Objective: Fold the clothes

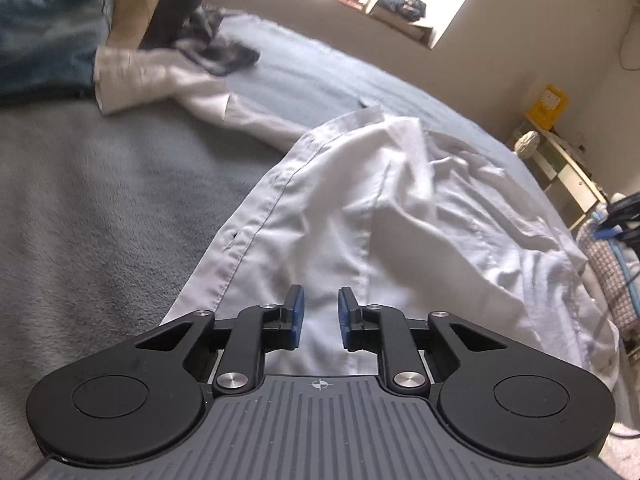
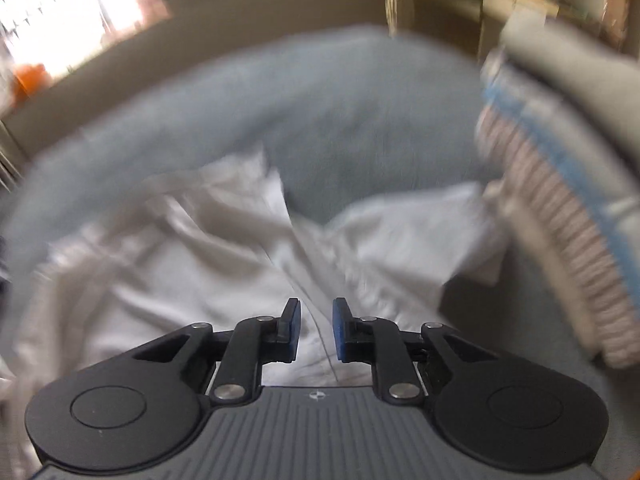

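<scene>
- White shirt (image 1: 360, 208) lies rumpled and unfolded on the grey bed (image 1: 100, 220), one sleeve trailing toward a dark clothes pile (image 1: 216, 48).
- Left gripper (image 1: 321, 316) hovers over the hem, jaws parted a little, holding nothing.
- Right gripper (image 2: 316, 328) likewise: narrow gap, empty, above the placket; this view is blurred.
- Risk: a pinch through bunched layers would fold creases in; the far edge overhangs the bed and could slide off.
- No legible writing; a yellow box (image 1: 548, 102) label is unreadable.
</scene>
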Action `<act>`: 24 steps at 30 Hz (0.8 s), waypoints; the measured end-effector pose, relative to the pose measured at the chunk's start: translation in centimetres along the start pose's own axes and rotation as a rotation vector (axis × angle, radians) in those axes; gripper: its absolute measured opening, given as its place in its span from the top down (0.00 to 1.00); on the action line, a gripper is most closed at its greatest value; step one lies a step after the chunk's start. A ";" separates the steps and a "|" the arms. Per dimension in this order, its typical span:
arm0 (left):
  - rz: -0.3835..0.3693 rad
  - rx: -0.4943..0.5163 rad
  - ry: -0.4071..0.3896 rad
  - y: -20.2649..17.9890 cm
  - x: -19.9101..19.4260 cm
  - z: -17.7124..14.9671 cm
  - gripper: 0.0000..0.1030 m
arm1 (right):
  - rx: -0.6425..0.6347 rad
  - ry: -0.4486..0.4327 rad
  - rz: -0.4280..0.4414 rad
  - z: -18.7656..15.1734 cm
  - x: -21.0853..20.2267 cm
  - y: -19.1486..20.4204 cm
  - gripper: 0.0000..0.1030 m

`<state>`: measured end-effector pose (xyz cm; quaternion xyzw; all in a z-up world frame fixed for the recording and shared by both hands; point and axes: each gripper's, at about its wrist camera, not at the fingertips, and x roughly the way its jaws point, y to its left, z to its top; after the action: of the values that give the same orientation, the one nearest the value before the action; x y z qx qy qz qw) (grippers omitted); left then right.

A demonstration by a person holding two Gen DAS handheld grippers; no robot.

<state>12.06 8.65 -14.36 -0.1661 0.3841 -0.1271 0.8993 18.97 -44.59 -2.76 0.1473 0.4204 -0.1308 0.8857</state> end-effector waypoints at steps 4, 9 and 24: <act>-0.031 0.045 -0.001 -1.4 -1.8 -0.8 0.82 | -0.119 -0.225 0.075 0.6 -10.3 -0.9 0.72; -0.184 0.203 0.069 -4.9 -3.8 -2.9 0.81 | -0.540 -0.232 0.154 -2.3 -17.1 -1.3 0.58; -0.276 0.917 0.173 -14.3 -2.6 -14.2 0.79 | -0.917 0.230 0.392 -19.7 -9.4 -0.1 0.58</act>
<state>-1.54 -6.33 -16.28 0.2090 0.3362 -0.4146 0.8194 -0.75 -36.36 -7.25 -0.1671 0.4938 0.2530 0.8150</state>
